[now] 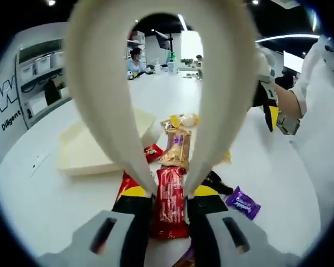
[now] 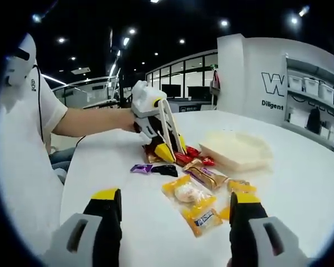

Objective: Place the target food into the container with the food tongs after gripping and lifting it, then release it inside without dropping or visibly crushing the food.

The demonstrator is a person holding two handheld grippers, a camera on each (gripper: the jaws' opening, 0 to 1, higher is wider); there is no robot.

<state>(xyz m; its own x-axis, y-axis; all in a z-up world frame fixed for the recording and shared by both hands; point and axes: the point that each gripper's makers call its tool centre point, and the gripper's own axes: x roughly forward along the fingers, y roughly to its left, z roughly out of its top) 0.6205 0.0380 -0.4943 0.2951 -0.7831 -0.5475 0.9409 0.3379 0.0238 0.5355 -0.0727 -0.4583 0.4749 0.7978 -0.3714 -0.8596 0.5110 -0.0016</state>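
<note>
My left tongs (image 1: 170, 194) reach down over a red-wrapped snack (image 1: 170, 203) lying on the white desk (image 1: 50, 200). The two cream arms narrow to either side of the wrapper's upper half, their tips just at its edges; I cannot tell whether they are pressing it yet, and the packet lies flat on the desk. In the right gripper view I see those same left tongs (image 2: 170, 150) from across the desk, tilted down with their yellow-tipped ends among the red packets (image 2: 189, 156).

Just beyond the red snack lies a tan packet with a purple label (image 1: 177, 149), and beyond that a yellow-wrapped cake (image 1: 181, 120). To the right sit a black wrapper (image 1: 218, 182) and a small purple candy (image 1: 243, 202). The cream-coloured container (image 1: 89, 153) stands to the far left of the pile, well apart from the red snack.

My right tongs (image 2: 175, 214) hang wide open with nothing between them, near side of the desk. Between their yellow-capped jaws I see a yellow packet with a round cake (image 2: 192, 203), and farther off the purple candy (image 2: 140, 168), the black wrapper (image 2: 166, 170) and the container (image 2: 236, 149) to the right.
</note>
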